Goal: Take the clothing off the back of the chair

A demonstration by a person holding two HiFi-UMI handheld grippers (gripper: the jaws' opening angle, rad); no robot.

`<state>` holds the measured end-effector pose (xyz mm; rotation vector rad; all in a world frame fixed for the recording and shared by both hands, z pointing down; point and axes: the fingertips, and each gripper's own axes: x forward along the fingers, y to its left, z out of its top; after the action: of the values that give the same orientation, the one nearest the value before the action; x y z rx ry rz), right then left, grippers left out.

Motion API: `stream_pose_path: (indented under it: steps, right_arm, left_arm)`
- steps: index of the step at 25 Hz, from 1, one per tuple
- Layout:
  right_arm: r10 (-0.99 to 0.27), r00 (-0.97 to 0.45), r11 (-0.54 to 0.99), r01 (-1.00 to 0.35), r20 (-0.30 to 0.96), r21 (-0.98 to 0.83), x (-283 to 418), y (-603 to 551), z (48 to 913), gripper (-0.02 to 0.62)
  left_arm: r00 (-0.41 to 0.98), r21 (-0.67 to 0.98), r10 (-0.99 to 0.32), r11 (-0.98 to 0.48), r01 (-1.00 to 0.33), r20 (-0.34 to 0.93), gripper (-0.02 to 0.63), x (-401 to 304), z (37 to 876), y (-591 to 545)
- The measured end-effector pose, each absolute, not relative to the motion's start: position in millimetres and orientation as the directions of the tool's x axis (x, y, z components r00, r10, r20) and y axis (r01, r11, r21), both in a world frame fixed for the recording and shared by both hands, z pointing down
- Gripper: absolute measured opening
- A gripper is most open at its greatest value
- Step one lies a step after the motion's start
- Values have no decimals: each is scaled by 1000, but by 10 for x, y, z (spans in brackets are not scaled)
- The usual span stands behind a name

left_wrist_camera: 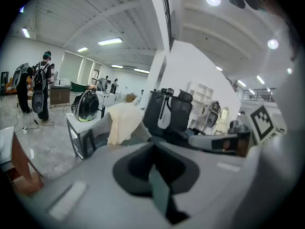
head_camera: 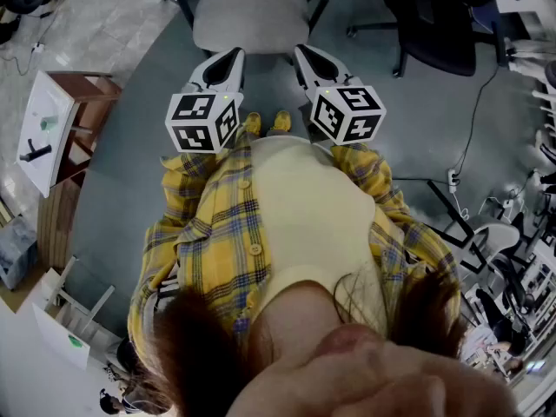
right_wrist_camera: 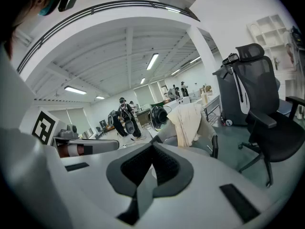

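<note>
A cream garment [left_wrist_camera: 122, 122] [right_wrist_camera: 187, 119] hangs over the back of a grey chair [right_wrist_camera: 208, 138], a short way ahead of both grippers. In the head view the chair's grey seat [head_camera: 250, 14] lies just beyond the jaw tips. My left gripper [head_camera: 231, 56] [left_wrist_camera: 153, 146] is shut with nothing in it, and its tip is short of the seat's near edge. My right gripper [head_camera: 302, 54] [right_wrist_camera: 153, 146] is also shut and empty, level with the left. Both point slightly down toward the chair. Neither touches the garment.
A black office chair [right_wrist_camera: 267, 104] [head_camera: 434, 24] stands to the right, and another black chair [left_wrist_camera: 171, 111] behind the garment. A wooden stand with a white board [head_camera: 50, 120] is at the left. A cable [head_camera: 473, 129] runs over the floor. People [right_wrist_camera: 125, 118] [left_wrist_camera: 40, 87] stand far off.
</note>
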<state>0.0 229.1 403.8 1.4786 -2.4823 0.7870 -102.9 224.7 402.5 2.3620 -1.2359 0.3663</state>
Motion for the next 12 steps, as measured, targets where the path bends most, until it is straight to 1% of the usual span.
stream_pose_path:
  steps: [7, 12]
  right_arm:
    - [-762, -530, 397, -836, 371, -378, 17, 2221, 4044, 12]
    - [-756, -541, 414, -832, 369, -370, 104, 2135, 4045, 12]
  left_arm:
    - [568, 271, -697, -501, -822, 437, 0, -934, 4064, 2175]
    - [592, 306, -662, -508, -805, 460, 0, -741, 4094, 2104]
